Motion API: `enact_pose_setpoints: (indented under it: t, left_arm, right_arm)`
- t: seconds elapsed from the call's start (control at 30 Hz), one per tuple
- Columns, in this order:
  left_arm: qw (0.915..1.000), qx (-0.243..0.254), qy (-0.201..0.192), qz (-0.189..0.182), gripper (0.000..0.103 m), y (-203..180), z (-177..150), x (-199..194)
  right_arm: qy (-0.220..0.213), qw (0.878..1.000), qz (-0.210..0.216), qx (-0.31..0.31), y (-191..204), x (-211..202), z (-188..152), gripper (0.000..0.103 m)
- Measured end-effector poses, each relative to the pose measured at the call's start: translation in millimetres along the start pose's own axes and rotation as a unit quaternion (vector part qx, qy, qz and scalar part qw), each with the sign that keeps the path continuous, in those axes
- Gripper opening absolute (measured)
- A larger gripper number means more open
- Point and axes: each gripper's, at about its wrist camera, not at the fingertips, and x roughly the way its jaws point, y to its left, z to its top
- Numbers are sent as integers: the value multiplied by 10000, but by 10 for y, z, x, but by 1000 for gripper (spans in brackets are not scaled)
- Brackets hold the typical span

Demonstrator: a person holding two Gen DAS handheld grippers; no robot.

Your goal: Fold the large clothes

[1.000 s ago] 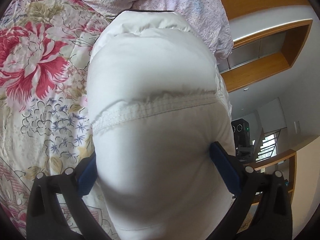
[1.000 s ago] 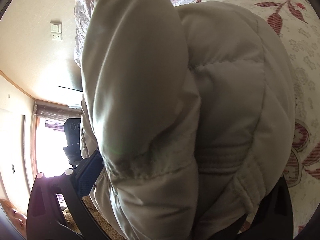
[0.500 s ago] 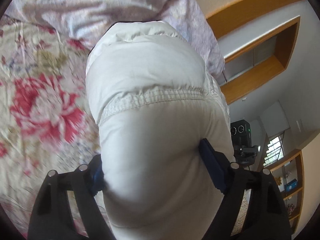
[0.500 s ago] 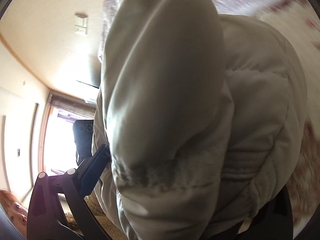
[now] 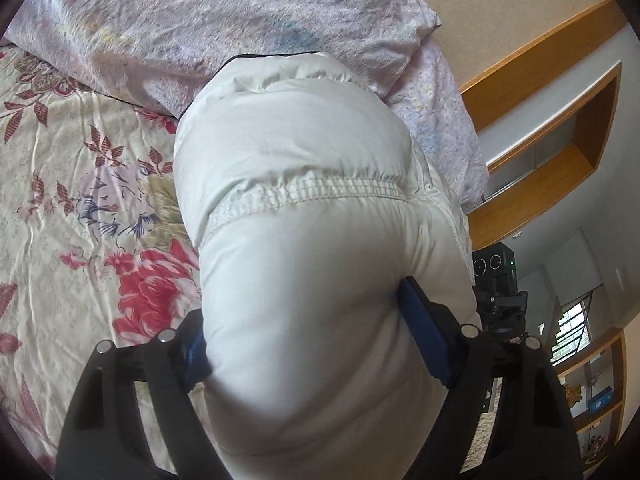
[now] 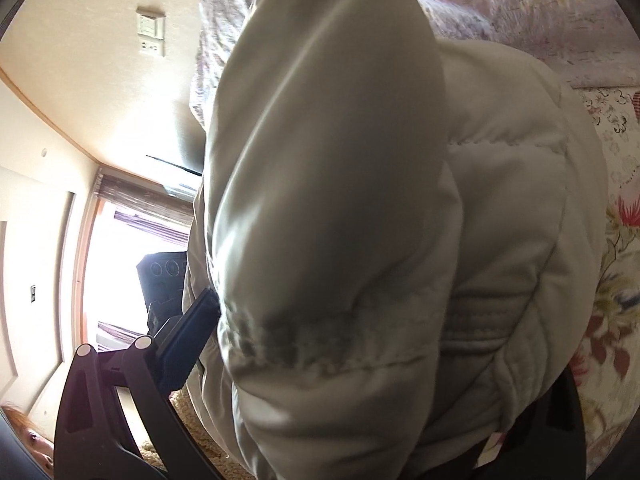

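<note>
A white puffy jacket (image 5: 304,216) fills the middle of the left wrist view, bunched thick with a stitched seam across it. My left gripper (image 5: 304,340) is shut on it, blue pads pressing in from both sides. In the right wrist view the same jacket (image 6: 360,220) bulges over everything. My right gripper (image 6: 360,360) holds another thick fold of it; one blue pad (image 6: 188,336) presses at the left, while the other finger is buried under the fabric. The jacket hangs lifted above the floral bedspread (image 5: 80,200).
A pale lilac pillow or duvet (image 5: 200,20) lies at the bed's head. Wooden wall shelving (image 5: 560,128) stands at the right. A black camera on a tripod (image 5: 496,280) stands beyond the bed. A bright window (image 6: 120,260) and a person's head (image 6: 28,436) are in the right wrist view.
Both grippers have carried the jacket toward the head of the bed; the pillow now fills the top of both views. The left jaws have squeezed in on the fabric.
</note>
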Motion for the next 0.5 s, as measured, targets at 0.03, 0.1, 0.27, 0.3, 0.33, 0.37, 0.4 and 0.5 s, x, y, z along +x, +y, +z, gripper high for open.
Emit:
enact_pose_setpoints:
  t: [0.03, 0.1, 0.27, 0.3, 0.33, 0.37, 0.4, 0.5]
  left_arm:
    - [10000, 55, -13, 21, 82, -15, 34, 40]
    - [9999, 119, -44, 85, 82, -19, 70, 96]
    - [9994, 162, -102, 290, 83, 21, 58, 236]
    - [9992, 200, -102, 342, 83, 16, 46, 234]
    - [9990, 221, -104, 381, 83, 2, 63, 254]
    - [9987, 243, -106, 432, 84, -15, 66, 261]
    - [9984, 254, -99, 486, 86, -33, 75, 266]
    - [9975, 292, -82, 632, 90, -97, 118, 253]
  right_arm:
    - [-39, 10000, -40, 36, -46, 2, 9, 101]
    - [-98, 9998, -141, 117, -111, -17, 30, 100]
    - [-128, 9992, -219, 322, -245, -115, -2, 101]
    - [-150, 9989, -280, 343, -260, -130, -30, 102]
    - [-169, 9985, -368, 369, -244, -152, 23, 102]
    - [-176, 9980, -457, 387, -231, -182, 10, 102]
    - [-195, 9973, -590, 395, -193, -214, 0, 102]
    - [-338, 9939, -978, 392, -64, -389, -75, 102]
